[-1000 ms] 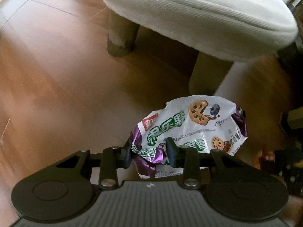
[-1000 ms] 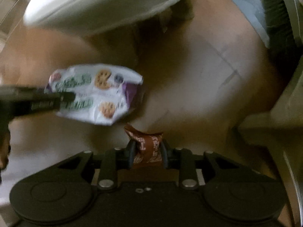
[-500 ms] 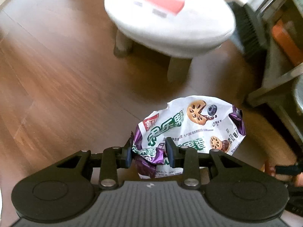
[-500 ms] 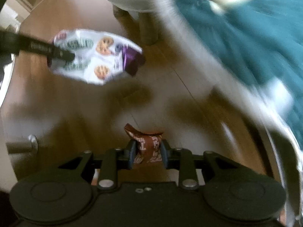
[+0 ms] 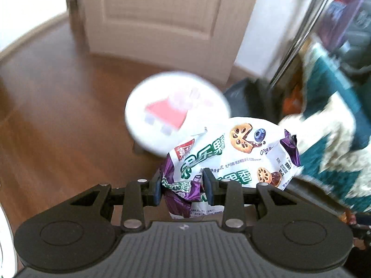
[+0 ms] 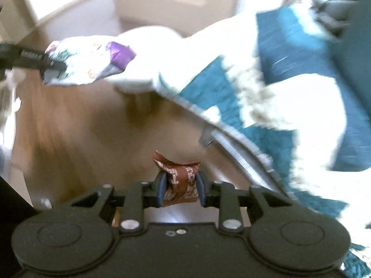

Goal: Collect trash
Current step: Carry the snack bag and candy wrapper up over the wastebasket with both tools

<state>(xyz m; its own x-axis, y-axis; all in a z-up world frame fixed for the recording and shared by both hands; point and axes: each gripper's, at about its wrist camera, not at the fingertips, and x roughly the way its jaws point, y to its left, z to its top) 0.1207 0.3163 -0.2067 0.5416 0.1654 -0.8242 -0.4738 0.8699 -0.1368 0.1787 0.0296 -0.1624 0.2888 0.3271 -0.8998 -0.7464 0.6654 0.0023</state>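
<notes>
My left gripper (image 5: 183,186) is shut on a crumpled white and purple snack bag (image 5: 234,153) with green lettering and cookie pictures, held in the air above the wooden floor. The same bag (image 6: 90,60) shows in the right wrist view at upper left, pinched by the left gripper's fingers (image 6: 32,59). My right gripper (image 6: 181,188) is shut on a small brown wrapper (image 6: 179,176), also held off the floor.
A round white stool (image 5: 177,111) with a red picture stands on the brown wooden floor (image 5: 58,115). A pale door (image 5: 160,16) is behind it. A teal and white blanket (image 6: 289,88) fills the right side. A dark bag (image 5: 248,97) sits right of the stool.
Both grippers have risen and tilted up, still holding their trash. The stool now looks smaller and lower, and the door and blanket have come into view.
</notes>
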